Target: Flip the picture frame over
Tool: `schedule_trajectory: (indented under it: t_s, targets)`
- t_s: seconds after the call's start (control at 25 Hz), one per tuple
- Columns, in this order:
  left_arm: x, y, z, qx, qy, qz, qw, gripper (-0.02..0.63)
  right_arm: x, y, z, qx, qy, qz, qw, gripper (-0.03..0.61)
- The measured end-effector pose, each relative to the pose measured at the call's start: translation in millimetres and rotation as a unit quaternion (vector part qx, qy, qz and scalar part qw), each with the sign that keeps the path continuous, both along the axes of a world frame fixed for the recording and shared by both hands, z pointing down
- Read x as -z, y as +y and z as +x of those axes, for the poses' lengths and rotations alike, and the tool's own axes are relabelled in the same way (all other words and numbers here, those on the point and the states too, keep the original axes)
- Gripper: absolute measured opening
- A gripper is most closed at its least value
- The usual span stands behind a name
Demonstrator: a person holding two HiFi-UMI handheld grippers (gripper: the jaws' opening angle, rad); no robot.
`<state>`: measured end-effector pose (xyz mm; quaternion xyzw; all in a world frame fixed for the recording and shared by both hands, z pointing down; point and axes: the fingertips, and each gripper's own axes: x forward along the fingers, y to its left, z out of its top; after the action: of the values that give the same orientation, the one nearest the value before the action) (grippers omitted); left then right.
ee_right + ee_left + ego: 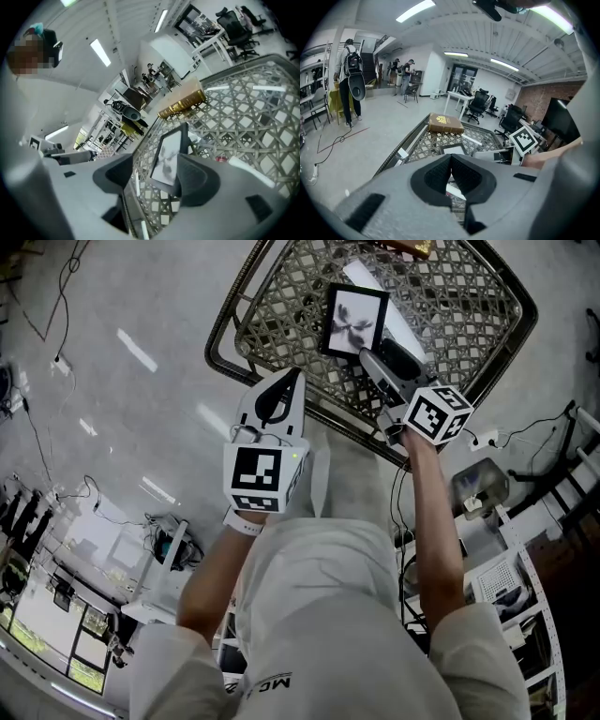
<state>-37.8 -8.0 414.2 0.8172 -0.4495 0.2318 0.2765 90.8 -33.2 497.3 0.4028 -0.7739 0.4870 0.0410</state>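
Note:
The picture frame [354, 321] lies picture side up on the metal lattice table [281, 296]: a black rim around a grey, plant-like print. My right gripper [380, 354] sits at the frame's near right corner, jaws spread wide. In the right gripper view the frame [169, 157] shows between the jaws of the right gripper [157, 164], its edge close against the right-hand one, and no pad presses on it. My left gripper [295, 376] hovers over the table's near rim, shut and empty. In the left gripper view its tips [451, 157] meet, with the frame [452, 149] just beyond.
A brown book with gold print [445, 124] lies at the table's far end. White sheets [398, 326] lie under and beside the frame. Cables and shelving [525, 521] stand on the floor to the right. People [349, 70] and office chairs [478, 104] are far off.

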Motion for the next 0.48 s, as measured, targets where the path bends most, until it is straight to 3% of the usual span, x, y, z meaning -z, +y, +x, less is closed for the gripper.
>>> schedule_trajectory:
  t_s: [0.32,0.48]
  targets:
    - [2.4,-1.2,-3.3,0.002,0.002,0.005,1.0,0.025,2.1,-1.3,-5.7,0.032,0.089,0.029,0.995,0.274]
    - [8.0,-1.8,-6.8,0.005,0.003,0.01,0.9999,0.025,6.3,1.7,-8.7,0.057,0.148,0.047,0.986,0.273]
